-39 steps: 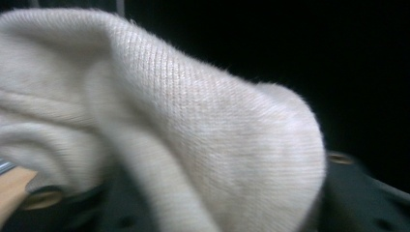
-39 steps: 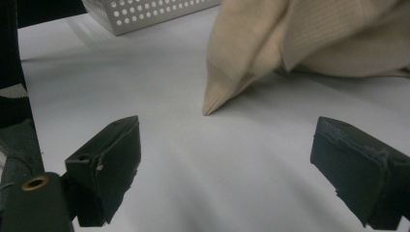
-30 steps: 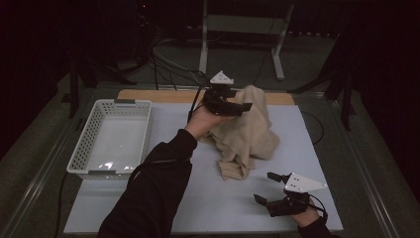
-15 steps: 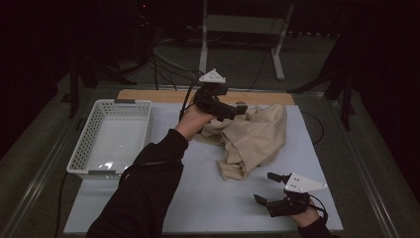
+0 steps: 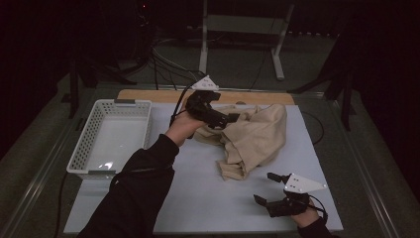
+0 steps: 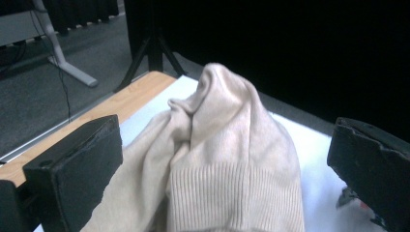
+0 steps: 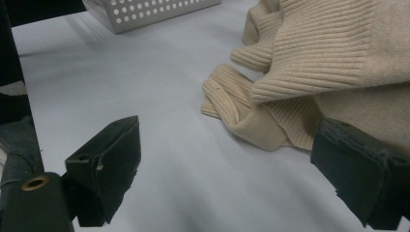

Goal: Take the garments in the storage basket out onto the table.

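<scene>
A beige knit sweater (image 5: 255, 136) lies crumpled on the white table mat (image 5: 198, 203), right of centre. My left gripper (image 5: 230, 119) is over the sweater's back left part, pointing right. Its jaws have just been opening and now stand wide, with a ribbed fold of the sweater (image 6: 227, 159) between them, untouched by either pad. My right gripper (image 5: 264, 187) rests open near the front right of the mat. In the right gripper view, the sweater's ribbed cuff (image 7: 232, 96) lies just beyond the right gripper (image 7: 232, 169), whose jaws hold nothing.
A white perforated basket (image 5: 89, 144) stands at the left of the mat, its corner (image 7: 145, 9) also seen from the right gripper. A wooden strip (image 5: 148, 95) runs along the back edge. Cables and a metal stand (image 5: 205, 44) are on the floor beyond.
The sweater has gone from a tight heap to a wider spread toward the back right. My left gripper has shifted slightly left and its jaws have parted. The right gripper has stayed put.
</scene>
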